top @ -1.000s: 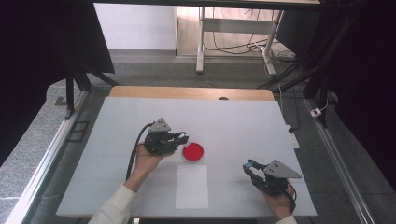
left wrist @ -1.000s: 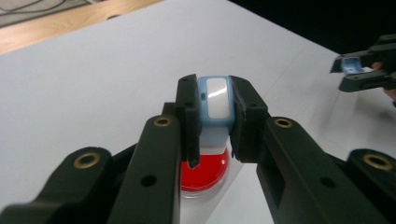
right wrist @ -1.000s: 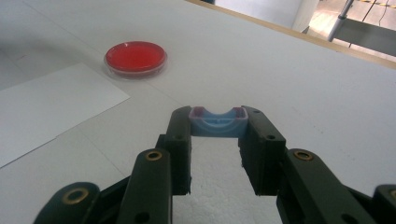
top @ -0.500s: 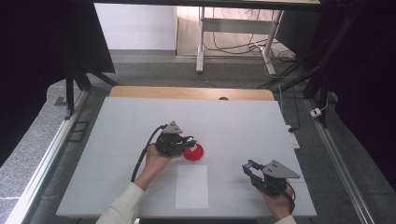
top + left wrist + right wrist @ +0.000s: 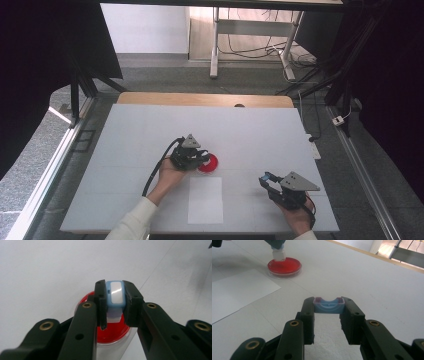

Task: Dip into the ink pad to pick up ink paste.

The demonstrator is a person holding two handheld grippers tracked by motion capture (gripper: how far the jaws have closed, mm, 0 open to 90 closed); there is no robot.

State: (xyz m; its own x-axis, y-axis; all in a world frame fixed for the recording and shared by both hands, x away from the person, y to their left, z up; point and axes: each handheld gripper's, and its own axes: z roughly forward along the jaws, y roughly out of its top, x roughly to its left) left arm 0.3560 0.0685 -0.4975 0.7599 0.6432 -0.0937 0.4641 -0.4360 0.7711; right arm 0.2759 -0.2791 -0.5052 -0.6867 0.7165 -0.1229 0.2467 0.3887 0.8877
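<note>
White table point(image 5: 150, 130): left gripper point(image 5: 115, 302) holds stamp point(image 5: 115, 293) over red dish point(image 5: 112, 332).

Table point(image 5: 150, 130): dish point(image 5: 210, 163) near the middle; sheet of paper point(image 5: 205, 199) just in front of it, toward the person's edge. Left gripper point(image 5: 200, 158) at the dish's left rim, holding a small block point(image 5: 115, 293) over the dish. Right gripper point(image 5: 265, 179) well to the right of the sheet, a small cap point(image 5: 328, 305) between its jaws.
</note>
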